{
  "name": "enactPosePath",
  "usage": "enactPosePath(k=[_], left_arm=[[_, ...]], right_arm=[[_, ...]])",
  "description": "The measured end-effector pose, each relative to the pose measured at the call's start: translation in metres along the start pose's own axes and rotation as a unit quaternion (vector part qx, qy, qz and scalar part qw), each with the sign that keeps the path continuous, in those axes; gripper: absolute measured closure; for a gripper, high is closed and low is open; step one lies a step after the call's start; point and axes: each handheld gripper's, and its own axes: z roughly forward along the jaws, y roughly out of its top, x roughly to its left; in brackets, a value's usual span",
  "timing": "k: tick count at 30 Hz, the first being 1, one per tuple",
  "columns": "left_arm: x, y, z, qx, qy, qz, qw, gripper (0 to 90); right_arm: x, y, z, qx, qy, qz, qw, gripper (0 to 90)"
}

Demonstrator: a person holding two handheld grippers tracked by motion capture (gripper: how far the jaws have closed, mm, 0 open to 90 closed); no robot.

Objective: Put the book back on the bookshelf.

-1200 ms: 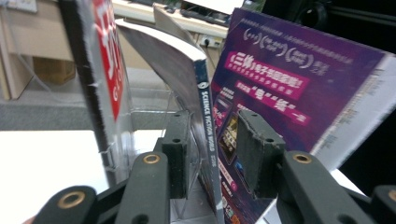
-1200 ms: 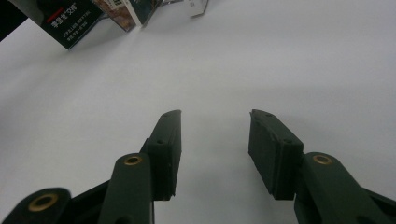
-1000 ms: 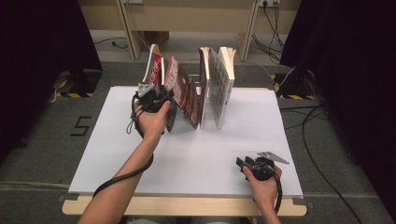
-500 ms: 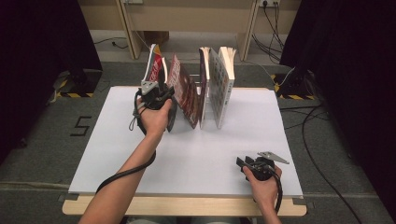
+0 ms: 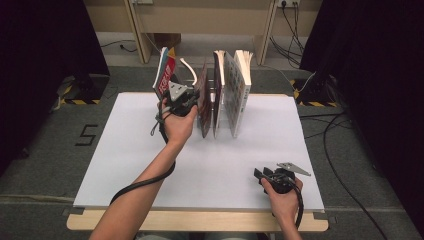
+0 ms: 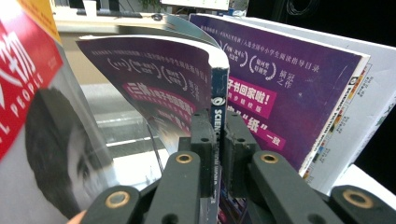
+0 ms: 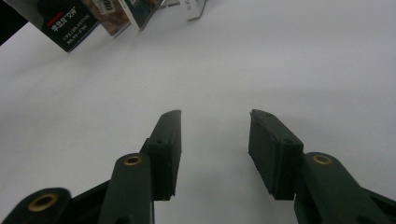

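While the left gripper point(image 6: 215, 135) has just been closing and now pinches the spine of the thin magazine point(image 6: 159, 84) standing among the books point(image 5: 235, 90), its limp pages may buckle. Pulling sideways could topple the neighbours. The right gripper point(image 7: 215, 140) rests open on the table point(image 5: 210, 165).

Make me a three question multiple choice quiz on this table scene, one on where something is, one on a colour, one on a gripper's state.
1. Where is the right gripper?
A. near table's front edge
B. among the books
C. off the table

2. What colour is the table top?
A. green
B. white
C. black

3. What is the left gripper doing?
A. hanging open
B. lying flat
C. clamping a book spine

Answers: 1 A, the high view shows it low at the front, jaws apart over bare surface. 2 B, the sheet is white. 3 C, its jaws, just closing, pinch the dark-spined book.
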Motion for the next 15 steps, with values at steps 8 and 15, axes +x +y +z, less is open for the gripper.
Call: enactPosePath(k=[8, 15], left_arm=[[0.0026, 0.0080, -0.0046, -0.008, 0.007, 0.033, 0.9994, 84.2], [-0.0048, 0.0057, -0.0048, -0.008, -0.008, 0.052, 0.9986, 84.1]], right_arm=[[0.0018, -0.0007, 0.0019, 0.003, 0.002, 0.002, 1.0000, 55.1], [0.0028, -0.0009, 0.0022, 0.004, 0.002, -0.001, 1.0000, 55.1]])
